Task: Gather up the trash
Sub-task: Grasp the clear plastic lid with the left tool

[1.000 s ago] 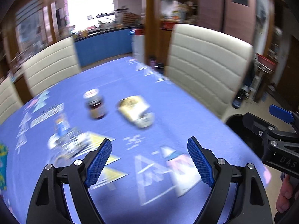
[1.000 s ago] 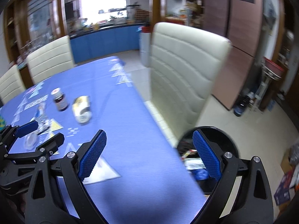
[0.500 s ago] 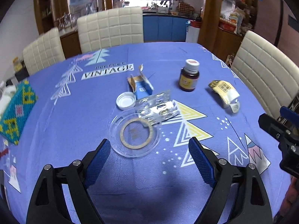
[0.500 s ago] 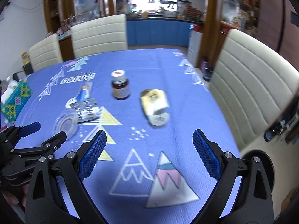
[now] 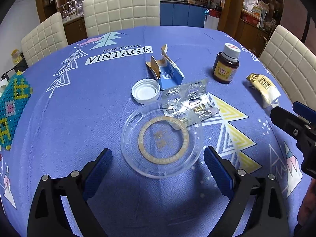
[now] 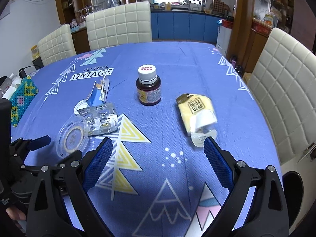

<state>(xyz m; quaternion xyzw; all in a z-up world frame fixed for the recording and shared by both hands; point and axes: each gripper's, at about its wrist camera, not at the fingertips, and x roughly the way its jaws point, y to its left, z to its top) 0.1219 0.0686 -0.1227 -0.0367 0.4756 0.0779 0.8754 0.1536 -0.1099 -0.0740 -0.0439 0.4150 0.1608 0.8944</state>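
Observation:
Trash lies on the blue tablecloth [image 5: 79, 102]. A clear plastic lid with a gold ring [image 5: 162, 139] lies just ahead of my open, empty left gripper [image 5: 158, 169]. Behind it are a foil blister pack [image 5: 191, 100], a white cap [image 5: 145, 91] and a torn blue carton [image 5: 165, 70]. A brown pill bottle [image 6: 148, 86] stands upright mid-table. A yellow wrapper [image 6: 197, 114] lies ahead and right of my open, empty right gripper [image 6: 158, 164], near its right fingertip.
Cream chairs [image 6: 286, 90] stand around the table. A beaded tissue box [image 5: 11, 106] sits at the left edge. A black bin's rim [image 6: 294, 193] shows on the floor at the lower right, beside the table's edge.
Both grippers have swung left, from the chair and bin side to face the table. The left one has closed in on the clear lid. Both stay open.

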